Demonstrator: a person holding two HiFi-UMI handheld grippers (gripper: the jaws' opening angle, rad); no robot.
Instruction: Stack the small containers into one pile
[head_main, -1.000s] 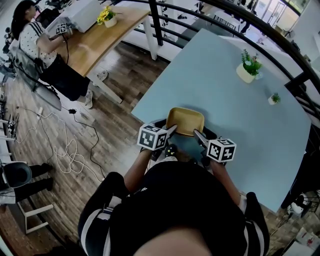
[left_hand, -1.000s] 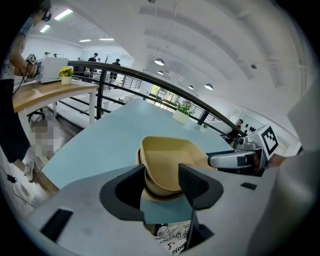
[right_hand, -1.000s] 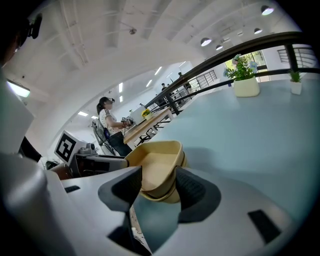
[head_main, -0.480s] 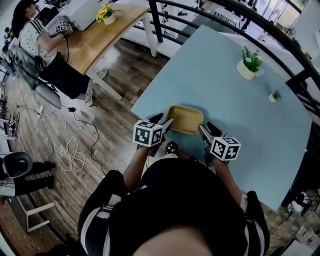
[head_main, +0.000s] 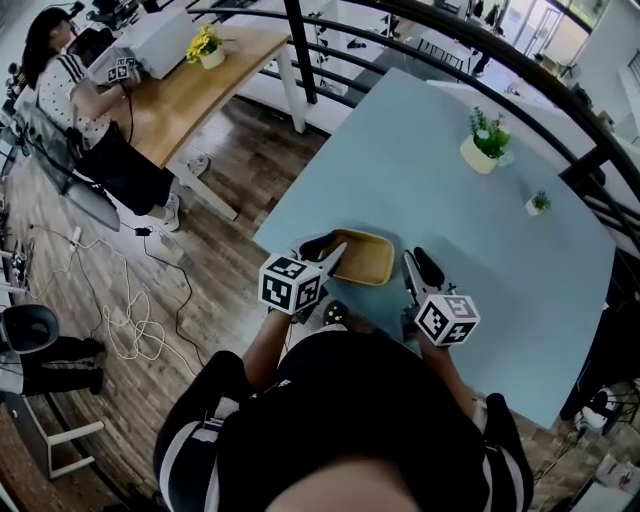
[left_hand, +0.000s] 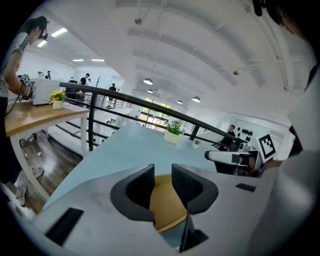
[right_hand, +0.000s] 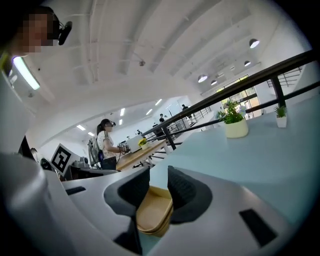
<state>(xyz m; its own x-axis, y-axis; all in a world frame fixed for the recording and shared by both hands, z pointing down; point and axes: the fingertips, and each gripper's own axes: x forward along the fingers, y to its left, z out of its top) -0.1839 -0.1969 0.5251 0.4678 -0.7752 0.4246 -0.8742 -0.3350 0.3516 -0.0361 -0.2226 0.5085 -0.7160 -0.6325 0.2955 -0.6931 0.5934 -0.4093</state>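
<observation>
One yellow container (head_main: 362, 256) was found on the table (head_main: 480, 230), by its near edge. Layered rims suggested nesting was already done, and no loose piece was seen on the table. The left gripper (head_main: 337, 249), its jaws just narrowed, was judged clamped on the container's rim. The right gripper (head_main: 409, 264) was held slightly parted, gripping nothing.

Desk (head_main: 450, 220): light blue
Container (head_main: 365, 258): yellow, near front edge
Left gripper (head_main: 331, 252): jaws just closing on container's rim
Right gripper (head_main: 413, 268): just beside container
</observation>
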